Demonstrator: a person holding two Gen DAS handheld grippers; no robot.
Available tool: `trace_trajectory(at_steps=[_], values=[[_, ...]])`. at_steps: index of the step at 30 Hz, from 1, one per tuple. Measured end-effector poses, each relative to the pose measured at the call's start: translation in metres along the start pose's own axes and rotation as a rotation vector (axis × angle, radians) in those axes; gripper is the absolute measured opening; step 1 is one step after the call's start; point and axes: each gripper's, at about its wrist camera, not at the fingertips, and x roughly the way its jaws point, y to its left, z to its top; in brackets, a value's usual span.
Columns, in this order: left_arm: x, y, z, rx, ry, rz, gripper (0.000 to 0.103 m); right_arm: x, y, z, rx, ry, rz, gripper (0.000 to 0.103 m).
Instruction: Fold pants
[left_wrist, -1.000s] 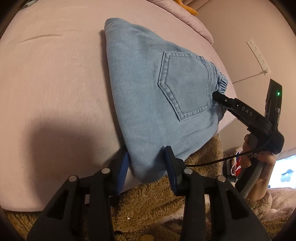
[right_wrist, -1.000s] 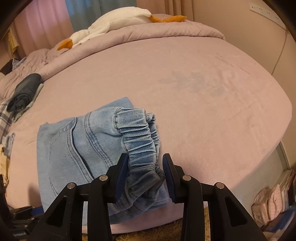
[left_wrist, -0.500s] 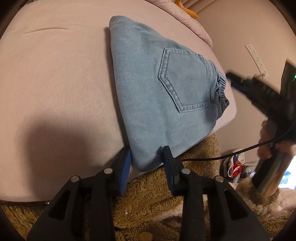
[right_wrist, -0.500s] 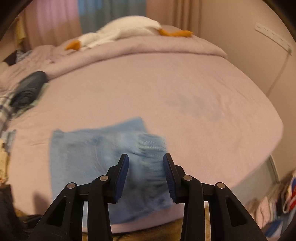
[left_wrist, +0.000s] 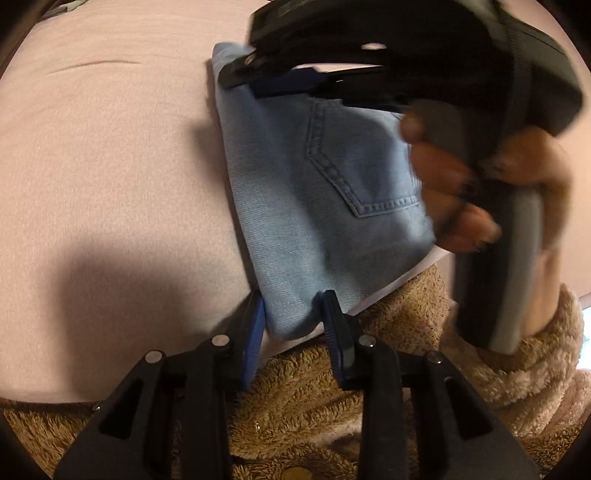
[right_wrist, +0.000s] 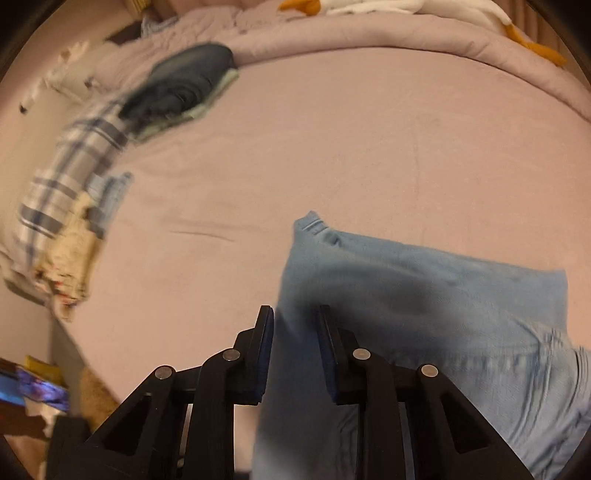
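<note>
One pair of pants (left_wrist: 317, 206) lies folded into a compact light-blue denim block on the pink bed sheet (left_wrist: 103, 166), its near corner hanging at the mattress edge at about six o'clock of the left wrist view. One back pocket with double stitching faces up, toward three o'clock of the block; the fabric looks smooth and flat there.

The left gripper (left_wrist: 293, 314) straddles that near corner. Its jaws have just been closing, with the denim between them, but whether the blue pads press on the cloth I cannot tell.

The right gripper (left_wrist: 258, 79), held in a hand (left_wrist: 476, 192) with a fuzzy tan sleeve (left_wrist: 524, 354), reaches across to the block's far corner at twelve o'clock. In its own view the right gripper's jaws have just been closing too, with the fold's left edge running up between them; contact is too blurred to judge.

Beyond, at ten o'clock, sit one dark folded garment (right_wrist: 181, 88) and one plaid cloth (right_wrist: 70, 166). One white plush toy (right_wrist: 424, 7) lies at one o'clock.
</note>
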Motion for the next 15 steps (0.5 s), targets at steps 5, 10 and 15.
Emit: trace_trajectory(at_steps=[5,10,15], values=[[0.001,-0.001,-0.002,0.008,-0.007,0.010,0.030,0.005,-0.003,0.003,0.026,0.003,0.018,0.026],[0.004,-0.009,-0.005,0.015,-0.008,0.028,0.030,0.007,0.003,0.006,-0.015,-0.066,-0.032,0.026],[0.006,-0.016,-0.011,0.004,-0.004,0.026,0.030,0.011,0.009,0.007,-0.042,-0.092,-0.083,0.026]])
